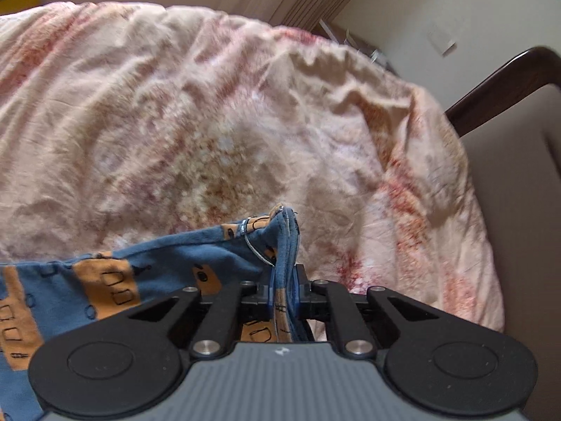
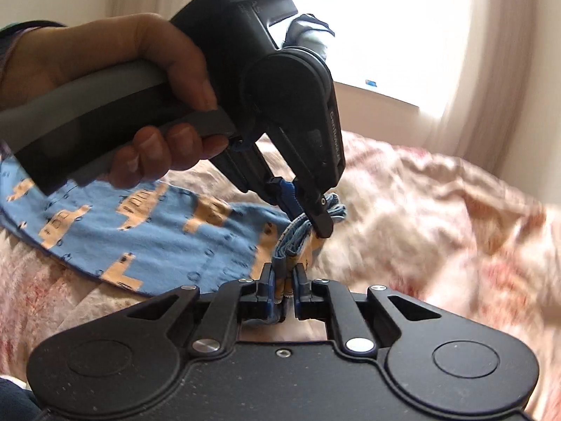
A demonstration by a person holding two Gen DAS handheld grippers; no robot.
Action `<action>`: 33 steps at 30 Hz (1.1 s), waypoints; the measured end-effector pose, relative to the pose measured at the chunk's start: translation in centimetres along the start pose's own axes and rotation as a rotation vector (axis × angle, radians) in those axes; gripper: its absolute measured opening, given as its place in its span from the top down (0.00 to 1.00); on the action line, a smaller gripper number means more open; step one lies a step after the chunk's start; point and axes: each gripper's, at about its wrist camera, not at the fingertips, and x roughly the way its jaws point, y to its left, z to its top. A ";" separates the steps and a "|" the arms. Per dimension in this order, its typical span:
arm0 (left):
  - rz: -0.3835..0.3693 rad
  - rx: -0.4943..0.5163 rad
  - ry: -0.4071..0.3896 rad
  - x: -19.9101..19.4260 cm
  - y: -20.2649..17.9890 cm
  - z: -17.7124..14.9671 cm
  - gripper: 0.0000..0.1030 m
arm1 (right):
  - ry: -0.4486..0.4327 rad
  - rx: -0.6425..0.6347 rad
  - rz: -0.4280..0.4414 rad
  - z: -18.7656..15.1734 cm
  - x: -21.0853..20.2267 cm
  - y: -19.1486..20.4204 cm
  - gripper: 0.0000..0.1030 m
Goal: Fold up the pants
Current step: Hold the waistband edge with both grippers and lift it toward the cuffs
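The pants (image 2: 140, 235), blue with orange vehicle shapes, lie across the lower left of the right wrist view on a bed covered by a wrinkled pink and cream bedspread (image 2: 438, 217). One bunched edge of the fabric rises toward the middle of that frame. The right gripper (image 2: 284, 282), at lower centre, has its fingers nearly together and clamped on this bunched edge. Just above it, the left gripper (image 2: 308, 217) pinches the same fold, fingers narrow, held by a hand (image 2: 115, 80) at upper left. In the left wrist view the pants (image 1: 105, 280) fill the lower left, and the left gripper (image 1: 284, 291) shows cloth squeezed between its blue pads. A dark wooden bed frame (image 1: 508, 80) curves along the right edge.
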 end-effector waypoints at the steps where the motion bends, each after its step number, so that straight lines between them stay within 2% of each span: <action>1: -0.013 -0.001 -0.019 -1.1 0.6 -0.1 0.90 | -0.011 -0.033 0.005 0.6 -0.2 0.7 0.90; 7: -0.062 -0.086 -0.125 -8.5 6.8 -1.5 0.90 | -0.078 -0.226 0.070 4.3 -0.9 6.1 0.90; 13: -0.052 -0.178 -0.170 -13.2 14.7 -4.2 0.90 | -0.092 -0.472 0.127 7.0 0.5 14.7 0.90; 19: -0.047 -0.247 -0.169 -13.9 21.7 -7.9 0.90 | -0.024 -0.637 0.200 6.8 3.2 22.6 0.90; 22: -0.082 -0.264 -0.197 -13.7 24.5 -9.6 0.90 | 0.014 -0.659 0.216 6.0 4.6 25.3 0.90; 25: -0.119 -0.274 -0.241 -13.1 26.6 -11.4 0.87 | 0.050 -0.641 0.211 5.2 5.9 26.8 0.90; 30: -0.152 -0.253 -0.236 -12.3 27.5 -11.5 0.73 | 0.064 -0.671 0.203 4.4 6.8 27.7 0.88; 33: -0.153 -0.242 -0.242 -12.3 27.4 -11.4 0.73 | 0.068 -0.672 0.199 4.3 7.0 27.7 0.87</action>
